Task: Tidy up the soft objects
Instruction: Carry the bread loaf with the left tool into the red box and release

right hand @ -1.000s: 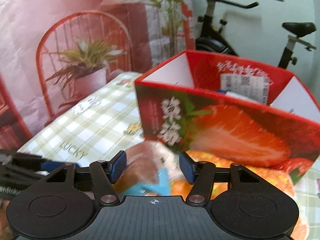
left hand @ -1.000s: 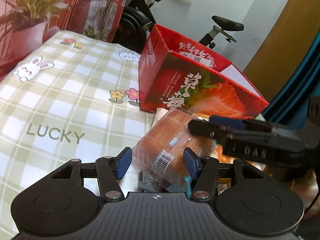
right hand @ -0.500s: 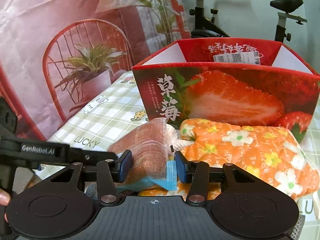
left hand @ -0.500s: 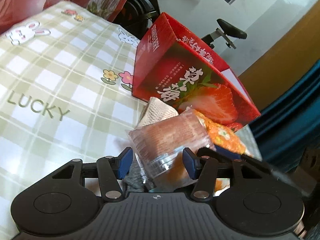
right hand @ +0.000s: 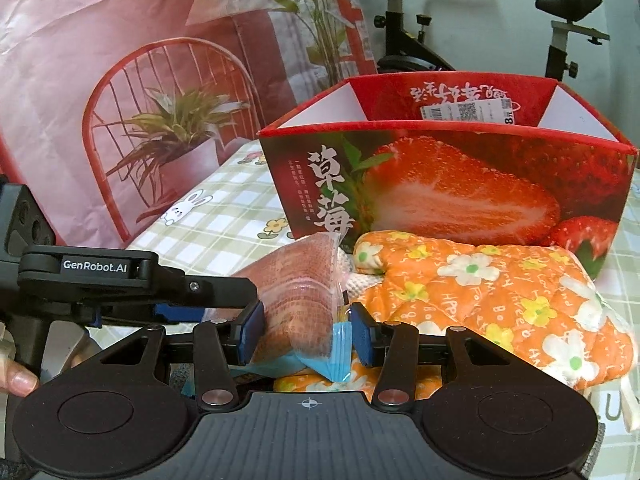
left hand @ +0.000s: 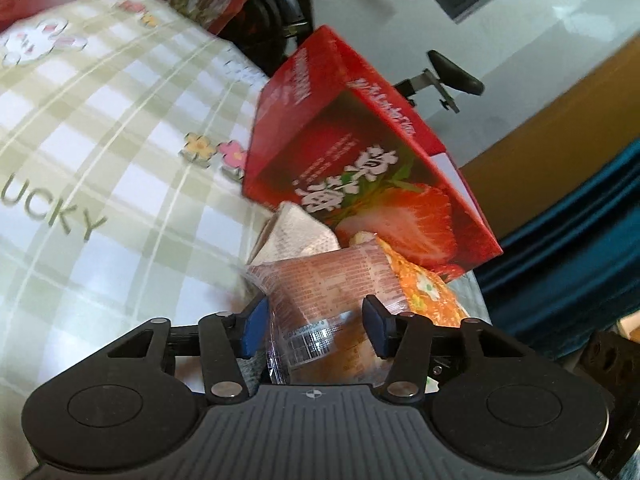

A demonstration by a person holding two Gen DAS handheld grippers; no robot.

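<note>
L gripper (left hand: 316,326) jaws closing, R gripper (right hand: 308,330) jaws clamped.

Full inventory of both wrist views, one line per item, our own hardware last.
Bread packet: 1, clear wrap over brown loaf, between both grippers' fingers.
Oven mitt: 1, orange with flowers, on the tablecloth in front of the box.
Waffle cloth: 1, cream, behind the packet beside the box.
Strawberry box: 1, red, open top, on the tablecloth.
Tablecloth: 1, green-white check.
Backdrop: 1, pink, printed chair and plant, behind the table.
Exercise bike: 1, black, behind the box.
Left gripper: black, blue pads, jaws closing around the packet.
Right gripper: black, blue pads, packet between the jaws.
Hand: holding the left gripper's handle.
</note>
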